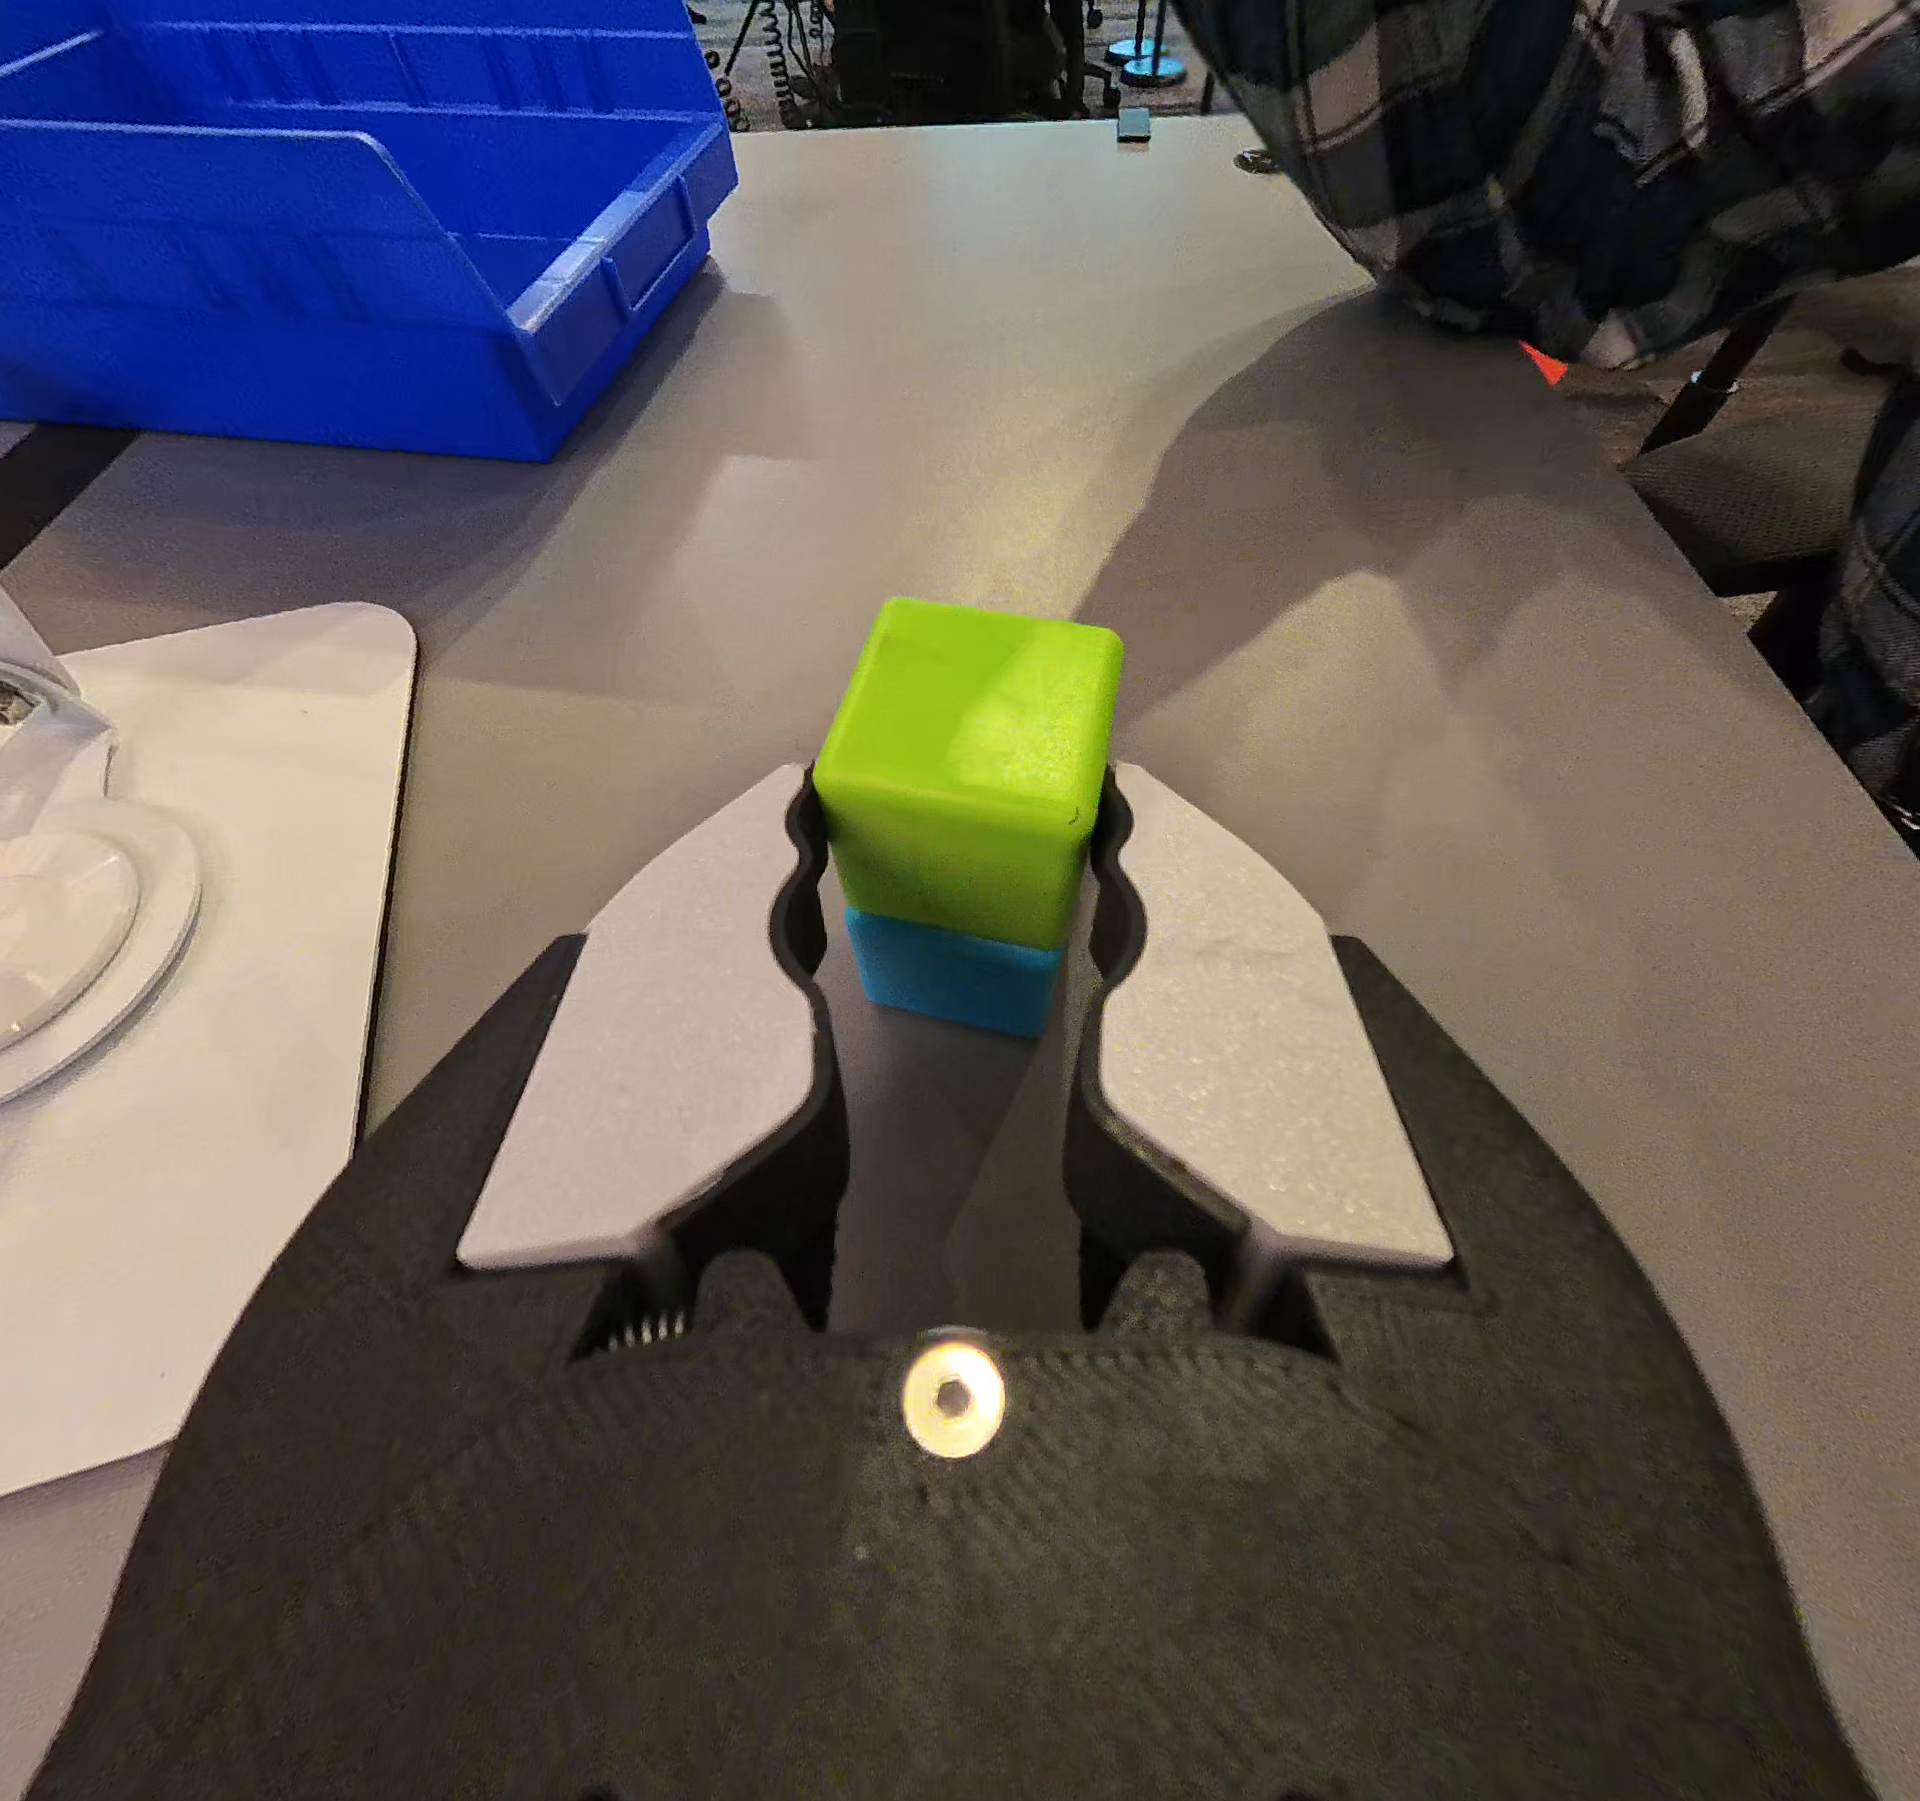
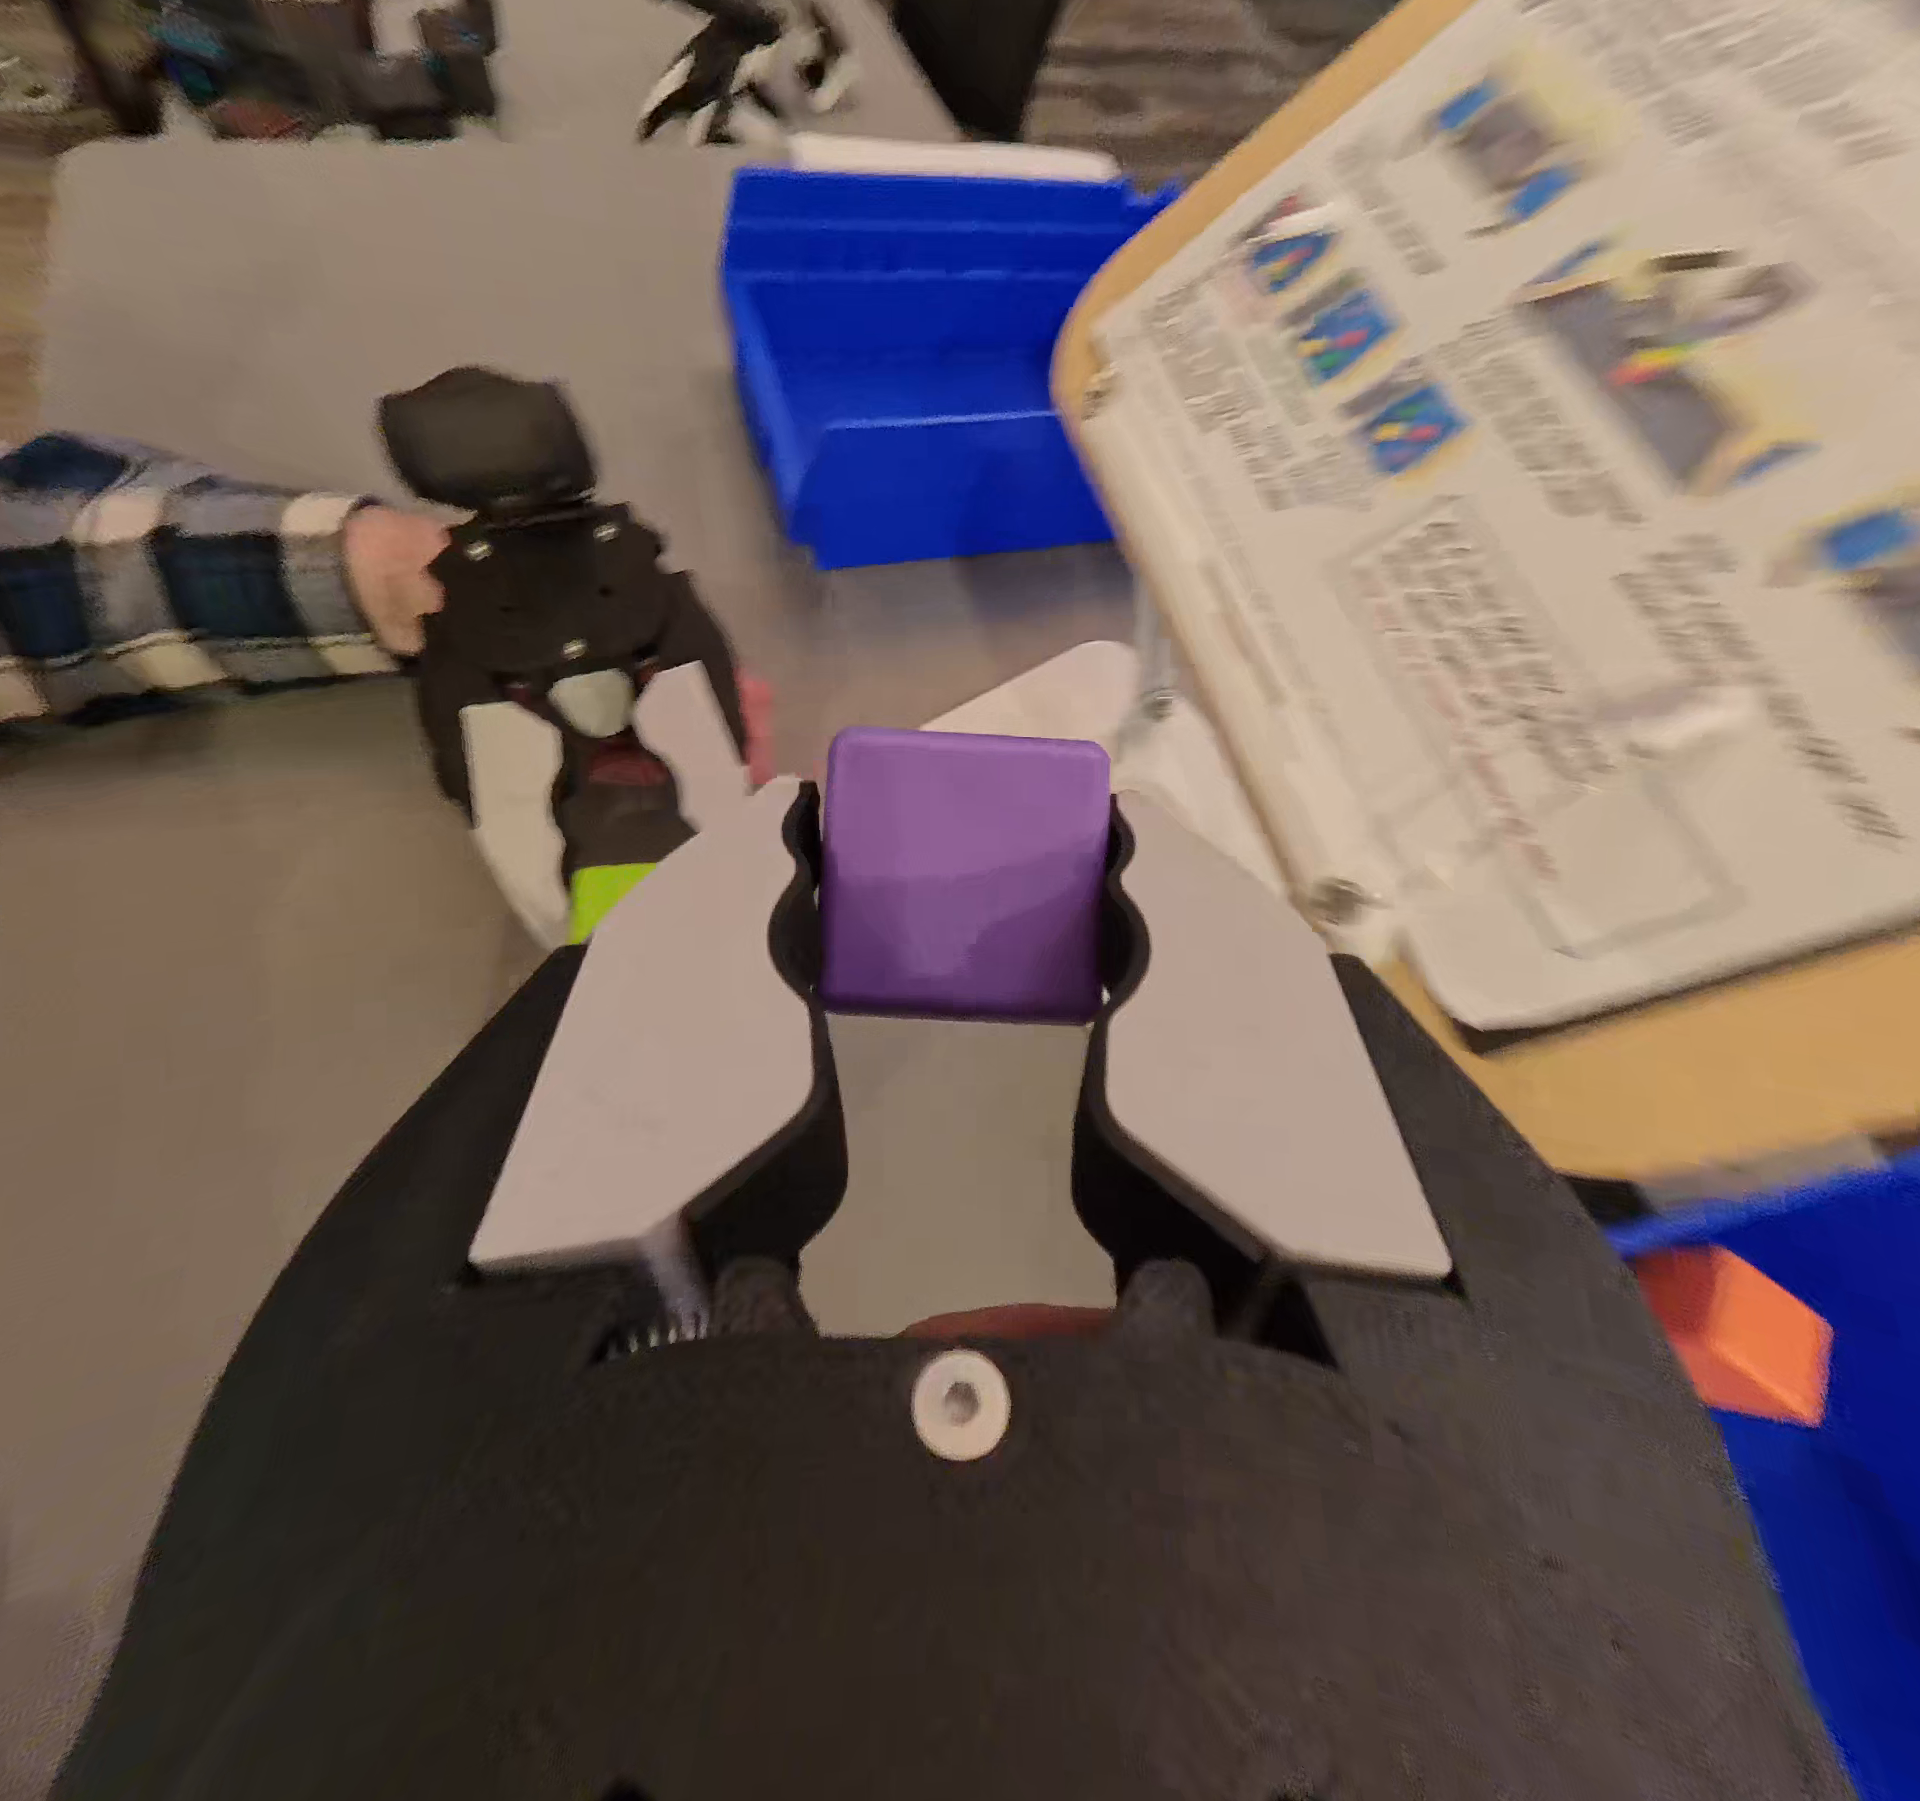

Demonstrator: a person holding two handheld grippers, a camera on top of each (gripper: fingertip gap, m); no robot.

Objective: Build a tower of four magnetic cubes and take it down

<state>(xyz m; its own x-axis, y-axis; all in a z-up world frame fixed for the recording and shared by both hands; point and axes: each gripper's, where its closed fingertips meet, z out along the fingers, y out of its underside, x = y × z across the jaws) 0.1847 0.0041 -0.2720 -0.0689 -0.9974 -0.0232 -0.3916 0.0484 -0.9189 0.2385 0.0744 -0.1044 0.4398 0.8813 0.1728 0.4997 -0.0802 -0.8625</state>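
At frame centre of the left wrist view, a green cube sits on a blue cube on the grey tabletop, two high. The left hand-held gripper is closed against the green cube's sides. The right hand-held gripper is clamped on a purple cube, seemingly aloft. Judged mid-build: next, square purple over green. A printed sheet on a clipboard at upper right is too blurred to read.

lab workspace: grey table; blue bin; tripods
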